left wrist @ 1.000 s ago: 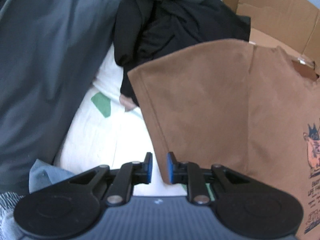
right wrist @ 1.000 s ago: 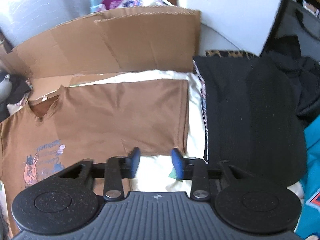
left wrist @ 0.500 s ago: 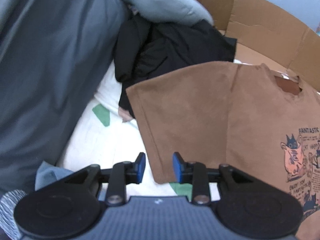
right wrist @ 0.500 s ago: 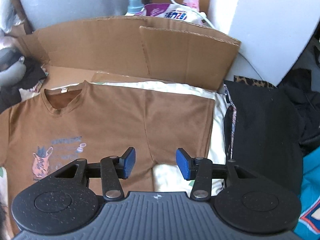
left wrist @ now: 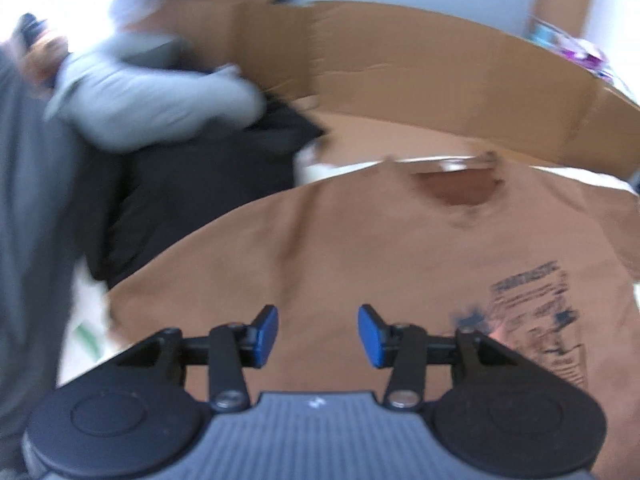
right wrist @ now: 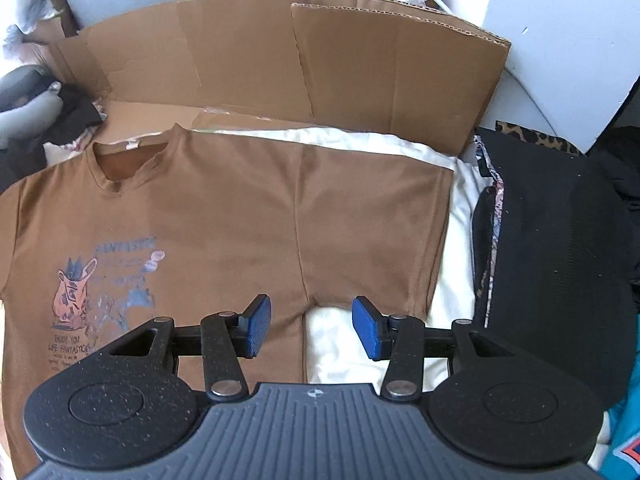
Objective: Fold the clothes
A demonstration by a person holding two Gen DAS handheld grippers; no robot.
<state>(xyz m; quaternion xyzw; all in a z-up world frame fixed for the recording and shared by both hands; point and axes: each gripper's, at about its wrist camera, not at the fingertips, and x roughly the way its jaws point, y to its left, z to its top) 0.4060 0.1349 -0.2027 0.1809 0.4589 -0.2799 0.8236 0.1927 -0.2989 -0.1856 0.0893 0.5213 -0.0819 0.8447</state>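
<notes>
Cardboard panels (right wrist: 248, 52) back a white sheet (right wrist: 452, 240) carrying the brown T-shirt (right wrist: 224, 220) (print side up); left gripper (left wrist: 318, 330) and right gripper (right wrist: 311, 326) both spread, empty.

The brown short-sleeved cotton T-shirt (right wrist: 224, 216) with a blue and pink cartoon print lies flat, front up, sleeves spread, collar away.

"ENJOY YOU LIFE FANTASTIC" on T-shirt (right wrist: 224, 216)
</notes>
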